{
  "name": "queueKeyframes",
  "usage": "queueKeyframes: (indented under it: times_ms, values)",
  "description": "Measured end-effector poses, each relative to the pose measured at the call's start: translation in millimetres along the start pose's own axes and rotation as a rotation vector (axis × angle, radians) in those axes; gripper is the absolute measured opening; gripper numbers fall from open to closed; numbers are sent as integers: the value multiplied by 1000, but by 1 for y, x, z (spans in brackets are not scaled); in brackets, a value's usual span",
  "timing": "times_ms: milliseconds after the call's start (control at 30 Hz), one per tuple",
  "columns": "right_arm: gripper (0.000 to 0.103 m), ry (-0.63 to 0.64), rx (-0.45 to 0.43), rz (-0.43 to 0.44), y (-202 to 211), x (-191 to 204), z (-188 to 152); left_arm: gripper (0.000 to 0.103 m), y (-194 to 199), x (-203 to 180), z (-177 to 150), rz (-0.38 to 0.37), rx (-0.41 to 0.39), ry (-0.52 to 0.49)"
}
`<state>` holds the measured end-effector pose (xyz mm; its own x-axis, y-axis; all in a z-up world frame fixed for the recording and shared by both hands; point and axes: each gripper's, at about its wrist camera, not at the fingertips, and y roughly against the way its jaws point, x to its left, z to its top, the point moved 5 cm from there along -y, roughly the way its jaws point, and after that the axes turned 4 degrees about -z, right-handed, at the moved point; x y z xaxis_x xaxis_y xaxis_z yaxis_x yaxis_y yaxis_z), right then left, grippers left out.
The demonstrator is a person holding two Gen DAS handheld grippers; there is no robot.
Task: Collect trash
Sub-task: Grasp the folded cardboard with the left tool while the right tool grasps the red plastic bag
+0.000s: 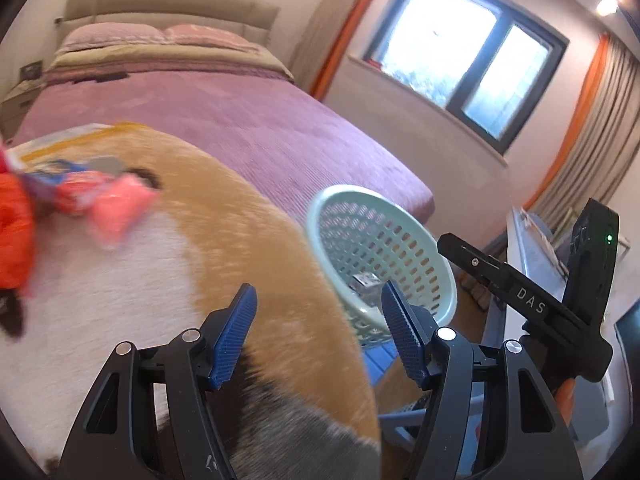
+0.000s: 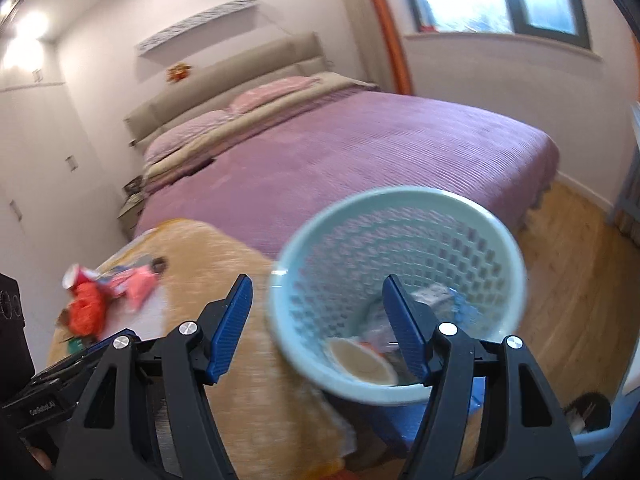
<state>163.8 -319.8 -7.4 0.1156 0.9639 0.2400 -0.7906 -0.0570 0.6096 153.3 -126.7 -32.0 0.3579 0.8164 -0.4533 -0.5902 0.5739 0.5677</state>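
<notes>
Over the blanket's edge — left gripper point(image 1: 316, 336) spread, empty | right gripper point(image 2: 316, 328) spread, empty | basket point(image 2: 400, 204) holds trash.

Showing as smooth perforated plastic: pale green round basket point(image 2: 400, 224); looking fuzzy and matt: orange-and-white plush blanket point(image 1: 248, 216); appearing ribbed cloth: purple bedspread point(image 2: 360, 152)
</notes>
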Motion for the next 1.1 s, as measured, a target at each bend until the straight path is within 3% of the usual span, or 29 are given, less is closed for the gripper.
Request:
queueKeyframes:
  times_ms: [133,367,467,700,900,967,1100]
  values:
    - [64,71,5,57,-1,49,-4,63,43,28,2,63,-68,36]
    - [64,184,52,132,-18,127,-24,63,125,100,7,315,-208,122]
    - [64,238,60,150,-24,158,-32,63,148,134,10,385,-237,167]
    - [64,341,89,185,-40,212,-51,63,147,186,18,404,-202,267]
    - [64,392,89,188,-42,228,-49,61,123,214,29,462,-138,308]
    - [64,408,86,185,-43,232,-45,56,118,224,31,475,-129,324]
    - [64,426,96,204,-49,242,-40,56,115,234,32,445,-134,355]
